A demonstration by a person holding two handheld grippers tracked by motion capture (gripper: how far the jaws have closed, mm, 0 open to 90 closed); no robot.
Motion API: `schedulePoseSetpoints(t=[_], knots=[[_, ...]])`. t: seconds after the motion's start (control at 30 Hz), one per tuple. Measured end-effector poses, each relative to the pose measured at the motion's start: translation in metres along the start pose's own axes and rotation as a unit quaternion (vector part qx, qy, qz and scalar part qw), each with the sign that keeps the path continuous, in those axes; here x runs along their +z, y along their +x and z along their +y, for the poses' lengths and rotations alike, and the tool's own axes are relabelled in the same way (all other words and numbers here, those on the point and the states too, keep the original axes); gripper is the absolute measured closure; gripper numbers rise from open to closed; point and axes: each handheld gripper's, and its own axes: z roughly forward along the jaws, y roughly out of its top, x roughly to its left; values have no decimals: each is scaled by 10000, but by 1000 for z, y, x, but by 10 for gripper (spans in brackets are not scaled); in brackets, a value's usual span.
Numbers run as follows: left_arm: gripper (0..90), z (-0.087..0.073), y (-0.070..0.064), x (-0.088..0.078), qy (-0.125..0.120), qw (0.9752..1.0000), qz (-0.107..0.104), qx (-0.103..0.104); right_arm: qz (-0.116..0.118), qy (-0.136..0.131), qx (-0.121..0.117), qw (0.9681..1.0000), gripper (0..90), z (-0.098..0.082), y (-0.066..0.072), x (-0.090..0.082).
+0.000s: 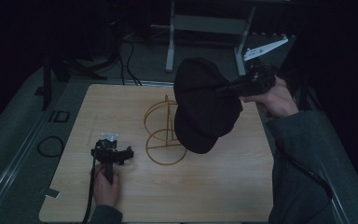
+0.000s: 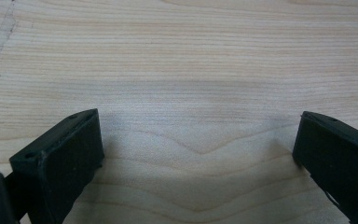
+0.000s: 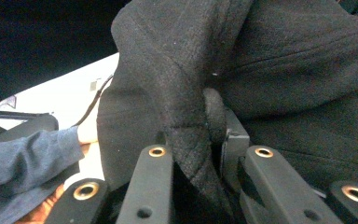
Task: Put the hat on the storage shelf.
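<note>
The worktop (image 2: 191,70) was pale wood with smooth matt grain, the hat (image 3: 270,84) was black, fuzzy, felt-like cloth, the stand (image 1: 165,135) looked like thin golden wire, and the tongs (image 2: 198,158) were matt black plastic.

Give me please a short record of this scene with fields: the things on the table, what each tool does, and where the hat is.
surface: light wooden table
stand: golden wire stand, on the table near its middle
hat: black felt hat, lifted in the air above and beside the stand
right tool: shut on a fold of the hat's fabric
left tool: open, nothing between its jaws, low over the table left of the stand
hat on stand: not yet
</note>
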Motion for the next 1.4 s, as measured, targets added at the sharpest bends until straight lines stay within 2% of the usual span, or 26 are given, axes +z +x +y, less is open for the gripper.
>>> schedulePoseSetpoints(t=[0.1, 0.67, 1.4], knots=[[12, 0, 0, 0, 1, 10000, 1, 0, 11, -78, -31, 10000, 790, 2, 1, 4], [12, 0, 0, 0, 2, 10000, -1, -2, 149, -59, -163, 9997, 788, 16, 10, 25], [12, 0, 0, 0, 4, 10000, -1, -5, 150, 6, -77, 9999, 785, 33, 8, 48]])
